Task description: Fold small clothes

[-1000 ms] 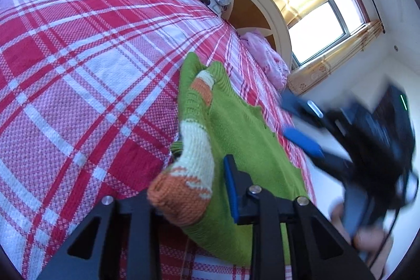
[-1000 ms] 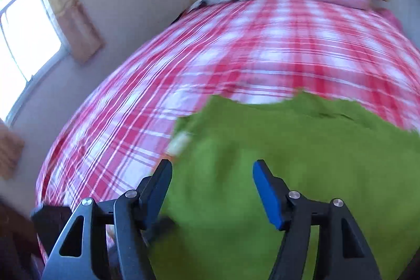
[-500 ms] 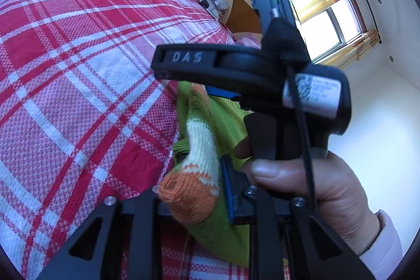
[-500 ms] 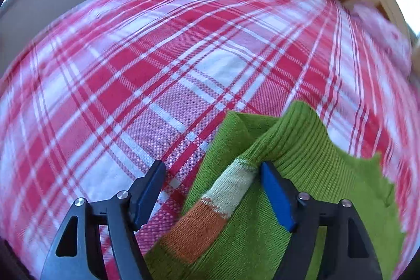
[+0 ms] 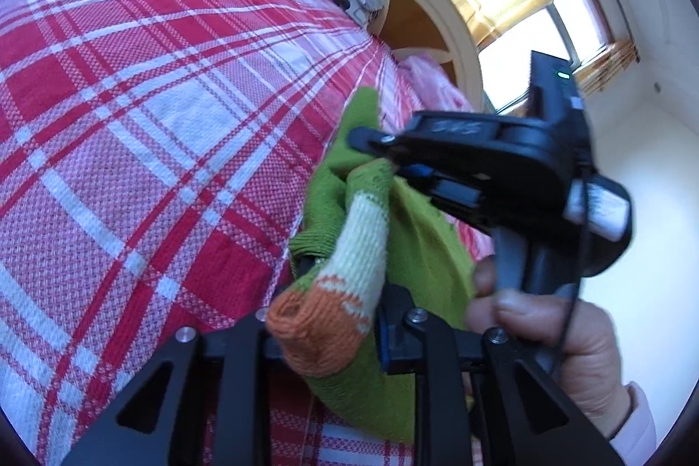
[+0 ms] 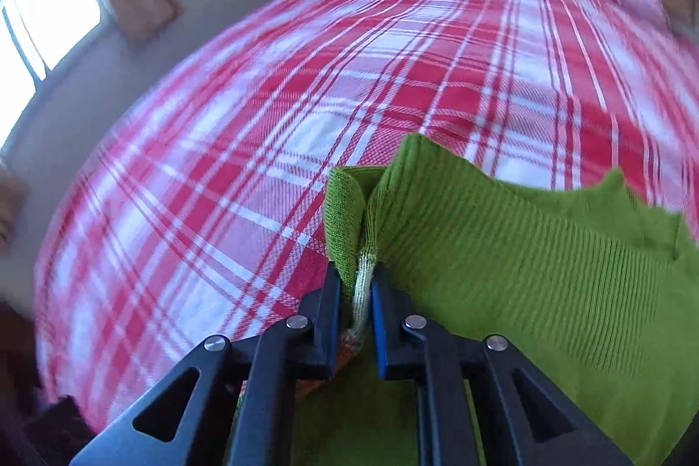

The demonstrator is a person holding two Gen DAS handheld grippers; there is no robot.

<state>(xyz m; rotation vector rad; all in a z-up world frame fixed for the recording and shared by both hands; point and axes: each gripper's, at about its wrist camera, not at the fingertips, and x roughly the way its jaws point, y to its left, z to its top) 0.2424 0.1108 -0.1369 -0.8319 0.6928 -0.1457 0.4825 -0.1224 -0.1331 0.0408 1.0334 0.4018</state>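
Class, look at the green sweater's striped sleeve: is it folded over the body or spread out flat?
Folded over: the sleeve lies across the green sweater, pinched at both ends.

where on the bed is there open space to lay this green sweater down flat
The plaid bedspread is bare left of the green sweater, up to the headboard. It is crowded along the right edge, where the left gripper and right gripper pinch the sleeve, closing.

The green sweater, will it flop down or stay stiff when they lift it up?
Probably floppy: the green sweater already bunches where the right gripper is closing on its sleeve. Likely not slippery, since the ribbed knit gives the fingers grip. It looks light, but it may stretch or sag between the right and the left gripper.
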